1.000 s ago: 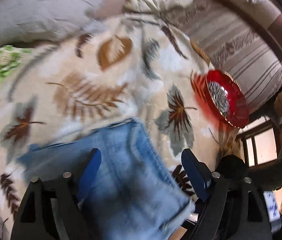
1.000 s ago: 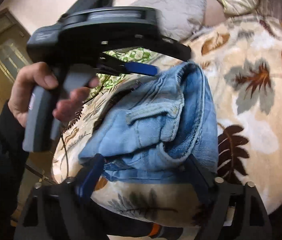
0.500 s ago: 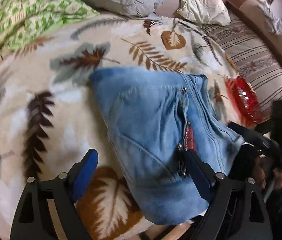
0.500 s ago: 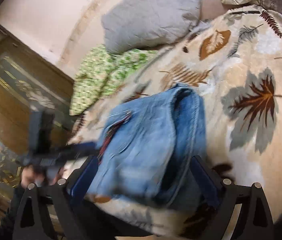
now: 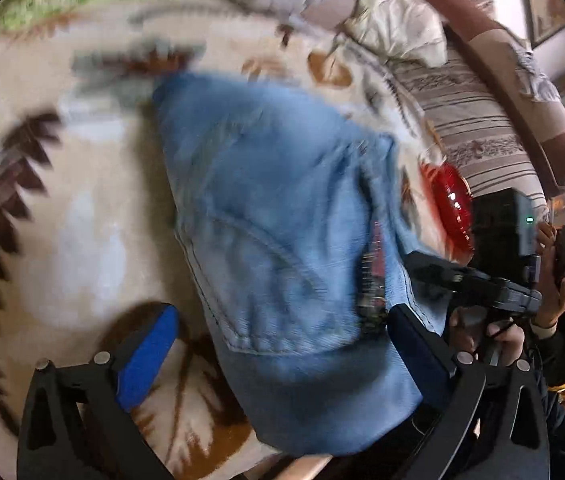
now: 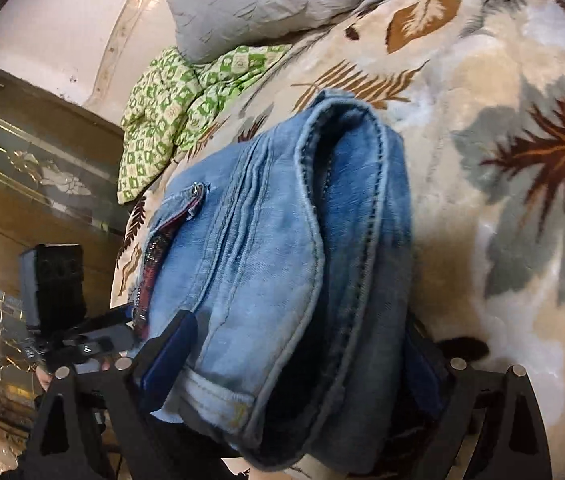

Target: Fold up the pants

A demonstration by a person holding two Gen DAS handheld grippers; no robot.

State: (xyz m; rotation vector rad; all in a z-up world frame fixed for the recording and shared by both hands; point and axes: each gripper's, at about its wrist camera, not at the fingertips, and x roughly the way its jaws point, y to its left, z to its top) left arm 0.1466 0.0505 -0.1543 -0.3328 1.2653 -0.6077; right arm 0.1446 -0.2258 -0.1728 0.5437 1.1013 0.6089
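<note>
a leaf-print blanket (image 6: pixel 502 60) is covering the bed, giving a broad soft surface for folding. the jeans (image 6: pixel 282 240) are lying on it at the centre of both frames, already doubled into a thick bundle with the hem edges stacked toward the lower edge, so the fold looks close to done. a grey pillow (image 6: pixel 258 4) and green cloth (image 6: pixel 170 100) are sitting in the upper left, out of the way. the left hand-held gripper (image 5: pixel 282 356) is opening, its pads straddling the bundle's near end without pressing it. the right hand-held gripper (image 6: pixel 294 376) is standing spread wide around the hems, apparently letting go. a red dish (image 5: pixel 450 208) is resting at right.
</note>
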